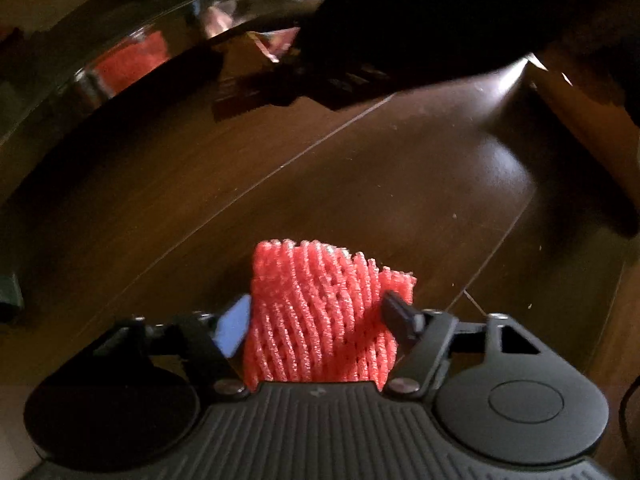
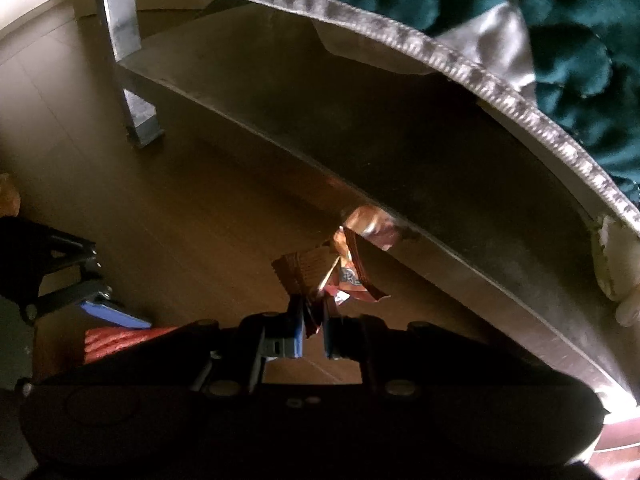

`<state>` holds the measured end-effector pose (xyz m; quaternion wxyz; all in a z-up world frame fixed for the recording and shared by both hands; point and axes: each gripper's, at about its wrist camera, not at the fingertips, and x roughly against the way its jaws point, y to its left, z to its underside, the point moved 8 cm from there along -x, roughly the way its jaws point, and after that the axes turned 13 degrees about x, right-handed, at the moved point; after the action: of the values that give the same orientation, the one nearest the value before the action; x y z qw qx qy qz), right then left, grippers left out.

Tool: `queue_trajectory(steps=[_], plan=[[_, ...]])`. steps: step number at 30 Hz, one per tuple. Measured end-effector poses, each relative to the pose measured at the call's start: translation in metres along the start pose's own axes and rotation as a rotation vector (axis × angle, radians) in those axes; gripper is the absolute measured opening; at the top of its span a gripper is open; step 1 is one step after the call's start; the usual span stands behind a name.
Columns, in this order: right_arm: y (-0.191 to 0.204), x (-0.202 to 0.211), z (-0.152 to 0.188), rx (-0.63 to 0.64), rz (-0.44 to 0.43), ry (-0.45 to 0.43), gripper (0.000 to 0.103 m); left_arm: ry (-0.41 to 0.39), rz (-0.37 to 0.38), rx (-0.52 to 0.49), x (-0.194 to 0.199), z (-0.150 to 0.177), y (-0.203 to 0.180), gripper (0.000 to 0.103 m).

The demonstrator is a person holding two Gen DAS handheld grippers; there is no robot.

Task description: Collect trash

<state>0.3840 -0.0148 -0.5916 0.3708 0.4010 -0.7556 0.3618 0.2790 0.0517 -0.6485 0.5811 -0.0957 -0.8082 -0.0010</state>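
Two claws over a dark wooden floor, each with a piece of trash between its fingers.

The wooden floor (image 1: 360, 168) fills the left view; a shiny curved panel (image 2: 400, 168) sweeps across the right view, teal fabric (image 2: 560, 20) in its upper right corner. Low centre in the left view, the left gripper (image 1: 320, 314) stands partly apart, both fingers against a red foam net (image 1: 324, 316). The right gripper (image 2: 316, 330) is nearly together, pinching a crumpled brown wrapper (image 2: 320, 272).
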Motion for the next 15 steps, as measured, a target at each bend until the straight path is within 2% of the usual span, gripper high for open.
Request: queue_trajectory(steps=[2, 4, 8, 11, 15], plan=[[0.002, 0.002, -0.001, 0.006, -0.003, 0.001, 0.008, 0.007, 0.027, 0.016, 0.002, 0.001, -0.003, 0.036], [0.003, 0.004, -0.003, 0.01, -0.002, 0.003, 0.008, 0.016, 0.034, 0.011, 0.005, 0.002, -0.004, 0.023], [0.0, 0.015, -0.006, -0.005, 0.002, 0.022, 0.008, 0.048, 0.023, 0.031, 0.014, 0.003, -0.005, 0.021], [0.006, 0.018, -0.015, -0.007, 0.001, 0.034, 0.007, 0.056, 0.02, 0.015, 0.033, -0.002, -0.008, 0.021], [0.008, 0.046, -0.025, -0.02, -0.003, 0.056, 0.007, 0.043, -0.004, -0.001, 0.068, -0.012, 0.006, 0.021]])
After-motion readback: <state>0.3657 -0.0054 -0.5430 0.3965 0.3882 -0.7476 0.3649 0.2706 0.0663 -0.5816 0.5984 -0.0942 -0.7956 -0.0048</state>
